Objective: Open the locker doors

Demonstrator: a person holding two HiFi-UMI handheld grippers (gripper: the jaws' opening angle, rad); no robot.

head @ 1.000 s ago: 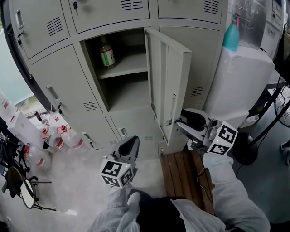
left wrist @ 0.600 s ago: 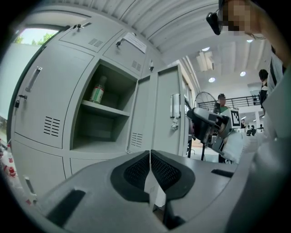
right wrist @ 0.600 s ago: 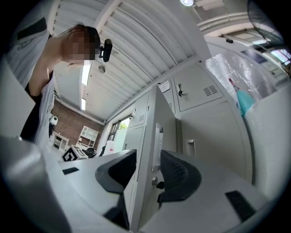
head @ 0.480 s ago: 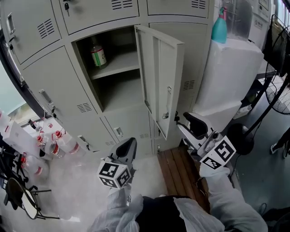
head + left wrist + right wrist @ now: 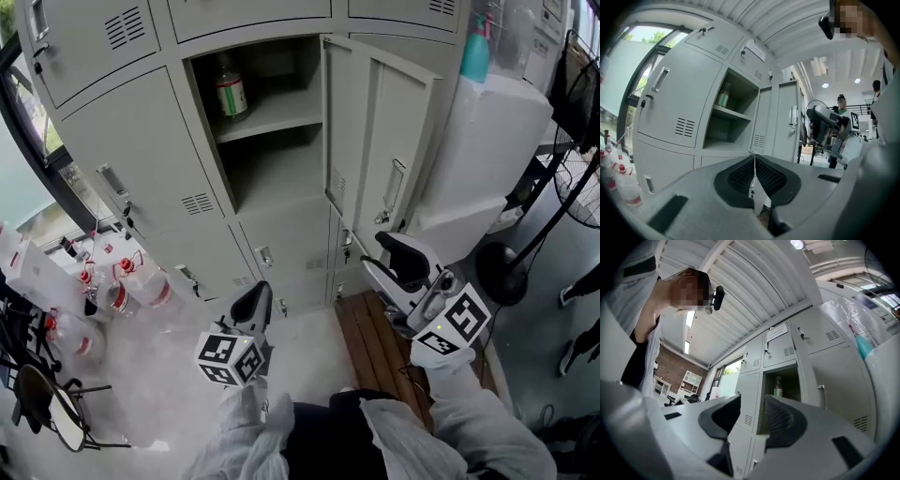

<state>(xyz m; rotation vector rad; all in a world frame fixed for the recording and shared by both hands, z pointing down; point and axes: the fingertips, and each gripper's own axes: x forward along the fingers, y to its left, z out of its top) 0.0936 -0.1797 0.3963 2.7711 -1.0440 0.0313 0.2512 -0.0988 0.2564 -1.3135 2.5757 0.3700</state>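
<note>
A bank of grey lockers fills the head view. One locker door (image 5: pixel 382 155) stands swung wide open to the right, its handle (image 5: pixel 394 186) facing out. Inside, a green-labelled bottle (image 5: pixel 230 92) stands on a shelf (image 5: pixel 272 112). My right gripper (image 5: pixel 392 260) is open and empty, low to the right of that door and apart from it. My left gripper (image 5: pixel 254 307) is shut with nothing between its pads, held low before the closed lower doors. The open compartment (image 5: pixel 729 119) and bottle (image 5: pixel 778 386) show in both gripper views.
Closed locker doors (image 5: pixel 141 159) with handles lie left of and below the open one. Plastic bottles (image 5: pixel 131 286) cluster on the floor at left. A white appliance (image 5: pixel 487 150) with a teal spray bottle (image 5: pixel 475 52) stands right. A wooden slat mat (image 5: pixel 370 352) lies underfoot. A fan stand (image 5: pixel 506 272) is at right.
The open door has swung further back toward the lockers. My right gripper has drawn away from the door's edge; the left stays low.
</note>
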